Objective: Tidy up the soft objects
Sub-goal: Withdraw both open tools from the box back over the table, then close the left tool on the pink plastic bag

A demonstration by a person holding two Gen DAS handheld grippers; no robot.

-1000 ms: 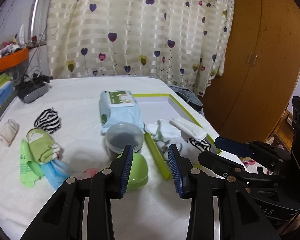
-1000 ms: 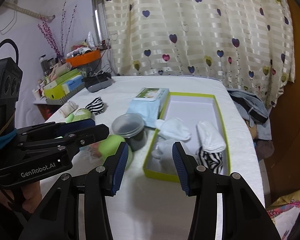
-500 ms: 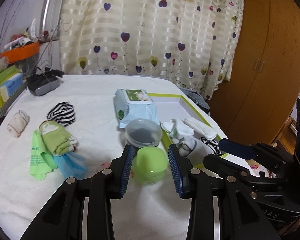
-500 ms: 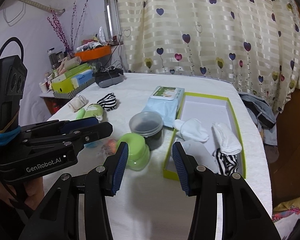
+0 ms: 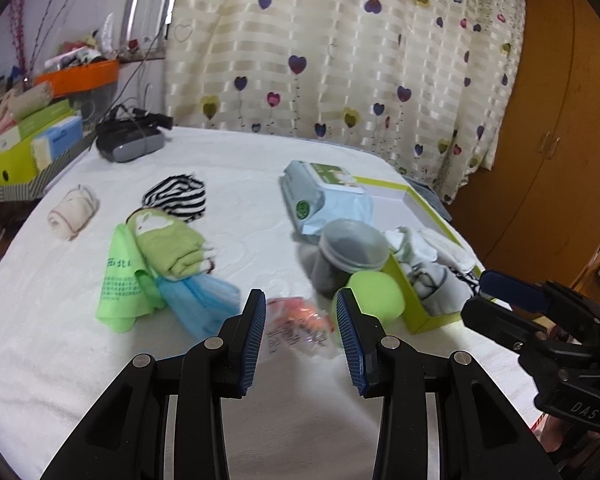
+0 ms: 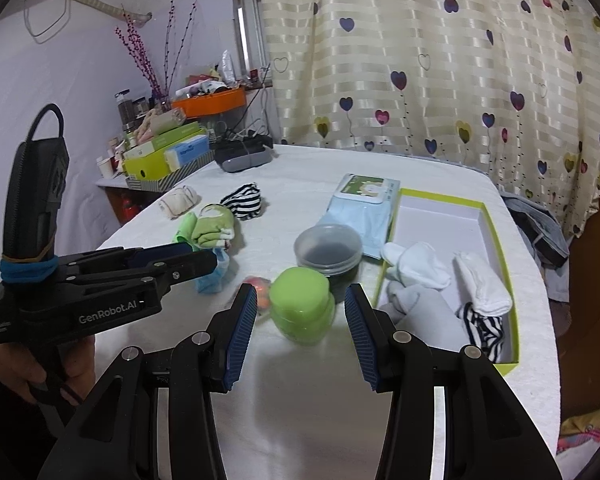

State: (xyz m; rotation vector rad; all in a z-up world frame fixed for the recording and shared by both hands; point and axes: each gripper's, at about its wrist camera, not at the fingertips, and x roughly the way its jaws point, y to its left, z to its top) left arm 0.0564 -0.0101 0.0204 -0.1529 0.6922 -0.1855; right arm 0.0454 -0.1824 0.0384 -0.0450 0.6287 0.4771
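The left gripper point(image 5: 301, 316) is hanging wide and empty, socks point(image 5: 168, 246) lying ahead to its left.

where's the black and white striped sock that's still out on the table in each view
Left wrist view: the striped sock lies left of centre in the upper middle, just behind the folded green cloth.
Right wrist view: the same sock lies left of centre at mid height, behind that green cloth.
Shared landmark: the wet wipes pack, to the sock's right in both views.
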